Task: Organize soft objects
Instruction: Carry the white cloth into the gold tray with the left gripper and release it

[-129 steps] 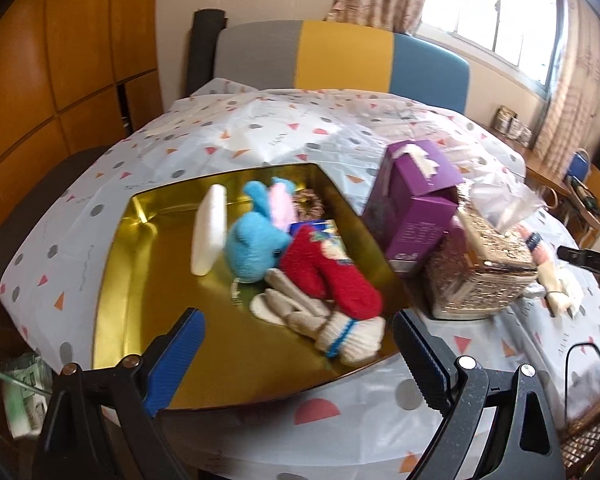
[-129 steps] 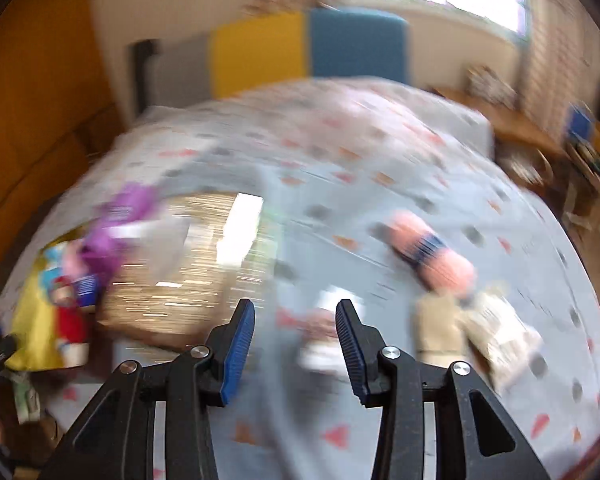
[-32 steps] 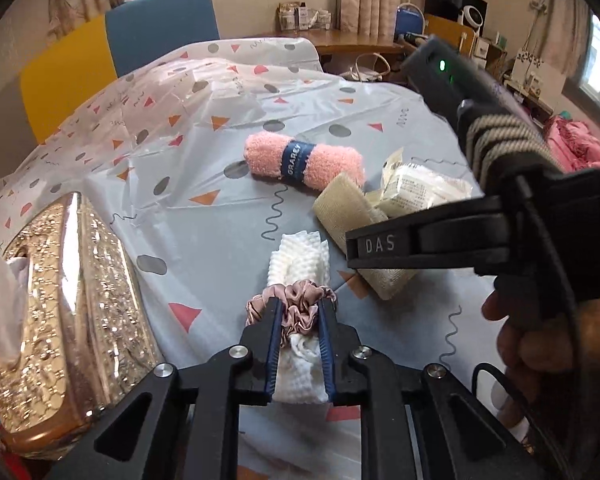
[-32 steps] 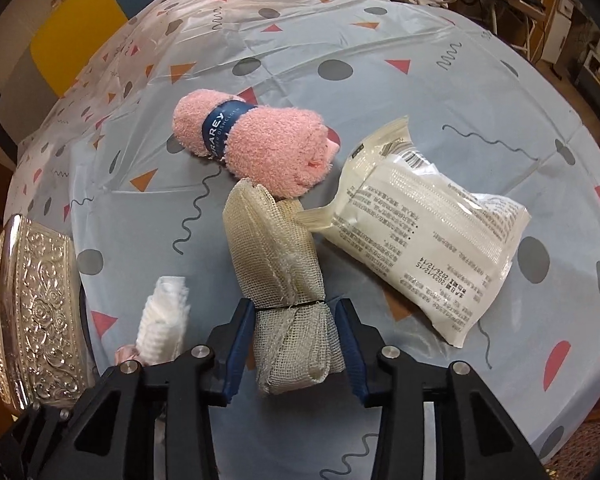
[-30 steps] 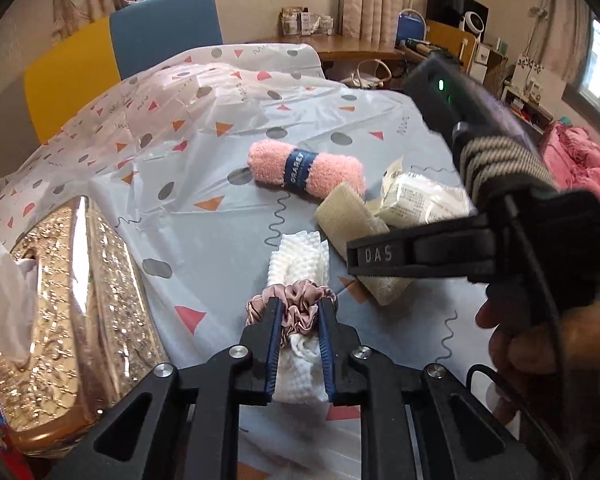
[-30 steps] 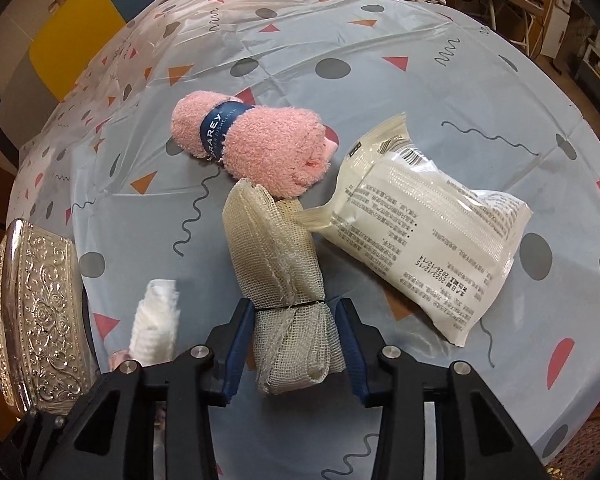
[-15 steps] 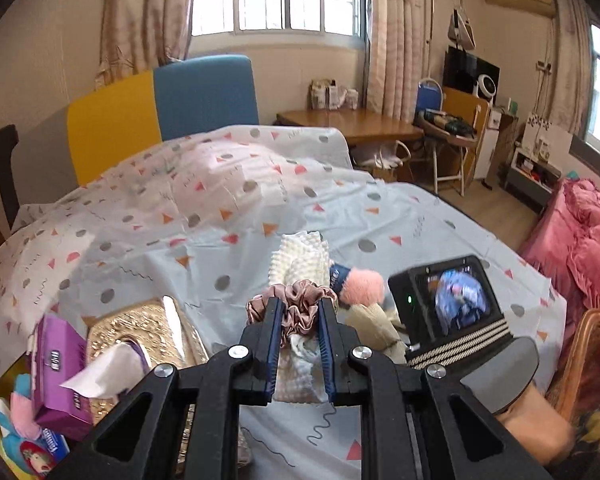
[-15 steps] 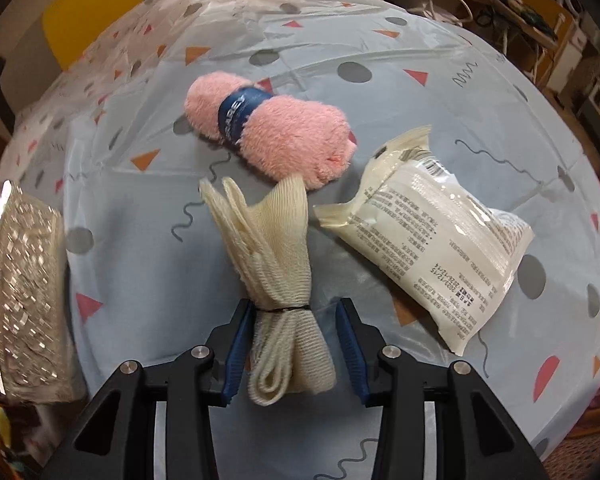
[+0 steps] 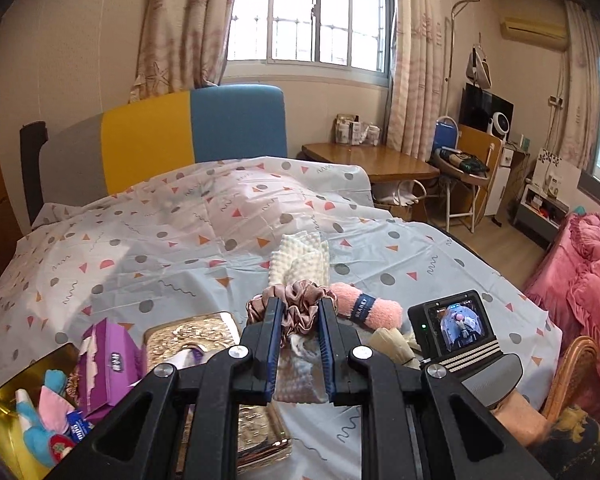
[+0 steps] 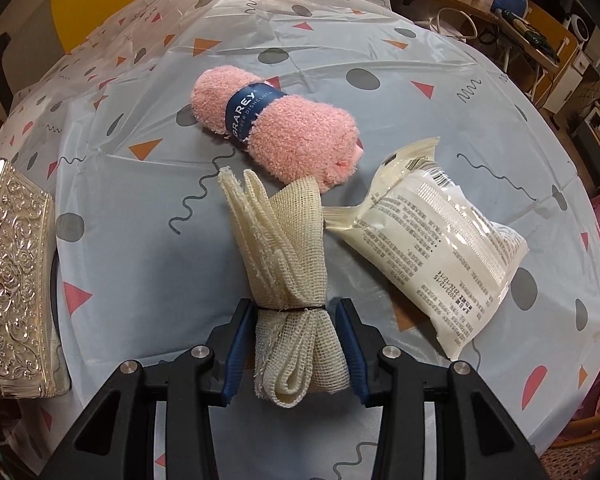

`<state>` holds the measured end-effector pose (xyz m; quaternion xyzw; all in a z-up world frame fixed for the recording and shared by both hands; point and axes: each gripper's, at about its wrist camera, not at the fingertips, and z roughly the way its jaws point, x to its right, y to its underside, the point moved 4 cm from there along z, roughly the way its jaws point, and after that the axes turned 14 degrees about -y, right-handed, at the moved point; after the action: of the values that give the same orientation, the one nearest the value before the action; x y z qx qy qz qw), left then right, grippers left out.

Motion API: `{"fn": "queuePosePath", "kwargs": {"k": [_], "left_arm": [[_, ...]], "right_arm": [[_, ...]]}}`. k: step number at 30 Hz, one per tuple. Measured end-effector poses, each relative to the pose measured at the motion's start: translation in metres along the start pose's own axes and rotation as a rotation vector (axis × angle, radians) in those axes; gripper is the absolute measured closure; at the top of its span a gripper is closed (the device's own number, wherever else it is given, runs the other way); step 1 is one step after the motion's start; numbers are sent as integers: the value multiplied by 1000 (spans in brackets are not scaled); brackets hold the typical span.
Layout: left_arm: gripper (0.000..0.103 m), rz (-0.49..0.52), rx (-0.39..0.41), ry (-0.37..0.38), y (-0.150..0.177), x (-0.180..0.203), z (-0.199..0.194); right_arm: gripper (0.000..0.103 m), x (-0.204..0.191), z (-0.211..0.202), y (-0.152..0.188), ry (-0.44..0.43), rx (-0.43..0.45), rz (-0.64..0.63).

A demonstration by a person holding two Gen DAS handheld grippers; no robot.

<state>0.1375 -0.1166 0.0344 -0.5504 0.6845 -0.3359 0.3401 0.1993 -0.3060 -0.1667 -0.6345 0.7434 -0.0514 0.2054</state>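
Daylight comes through a barred window with patterned curtains; a wooden desk stands beneath it.

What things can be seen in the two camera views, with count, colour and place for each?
White cloth with scrunchie: one, cream with a rose-brown band, held in the left gripper.
Mesh cloth bundle: one, beige, between the right gripper's fingers.
Rolled towel: one, pink with a blue band, on the tablecloth behind the bundle.
Sealed packet: one, cream, right of the bundle.
Tissue holder: one, embossed silver-gold, left side of the table.
Purple box: one, beside the holder.
Gold tray: one, holding plush toys, far left.
Left gripper: black and blue, shut.
Right gripper: black and blue, closed on the bundle.
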Motion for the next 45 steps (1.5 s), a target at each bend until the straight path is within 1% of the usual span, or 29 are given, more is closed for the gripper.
{"fn": "queuePosePath", "kwargs": {"k": [7, 11, 16, 19, 22, 25, 27, 30, 32, 34, 37, 40, 42, 43, 45], "left_arm": [[85, -86, 1, -47, 8, -50, -12], [85, -133, -2, -85, 14, -84, -17], [85, -201, -21, -121, 33, -131, -27], [85, -261, -38, -154, 52, -169, -37], [85, -346, -86, -193, 81, -213, -44], [85, -404, -130, -279, 115, -252, -54], [85, -451, -174, -312, 140, -273, -59], [85, -476, -233, -364, 175, -286, -63], [84, -522, -287, -369, 199, -292, -62], [84, -560, -330, -377, 215, -296, -55], [83, -623, -366, -350, 226, -296, -43], [83, -615, -389, -333, 227, -286, -32], [73, -591, -395, -335, 226, -279, -25], [65, -586, -399, -331, 226, -277, -23], [58, -564, -393, -348, 226, -272, -23]], "right_arm": [[63, -14, 0, 3, 35, 17, -66], [63, -18, 1, 5, 38, 21, -68], [63, -19, -1, 6, 39, 22, -63], [63, -14, 1, 5, 40, 24, -67], [63, -15, 2, 6, 51, 25, -84], [65, -19, 2, 7, 66, 23, -109], [67, -22, 1, 9, 71, 23, -126], [67, -25, 0, 10, 81, 25, -142], [67, -25, -1, 11, 83, 25, -145], [67, -25, -2, 11, 85, 26, -145], [67, -27, -2, 13, 90, 26, -153], [67, -28, -2, 14, 94, 26, -159], [67, -26, -2, 13, 91, 25, -157], [67, -26, -1, 13, 91, 25, -155], [67, -25, -2, 13, 91, 25, -154]]}}
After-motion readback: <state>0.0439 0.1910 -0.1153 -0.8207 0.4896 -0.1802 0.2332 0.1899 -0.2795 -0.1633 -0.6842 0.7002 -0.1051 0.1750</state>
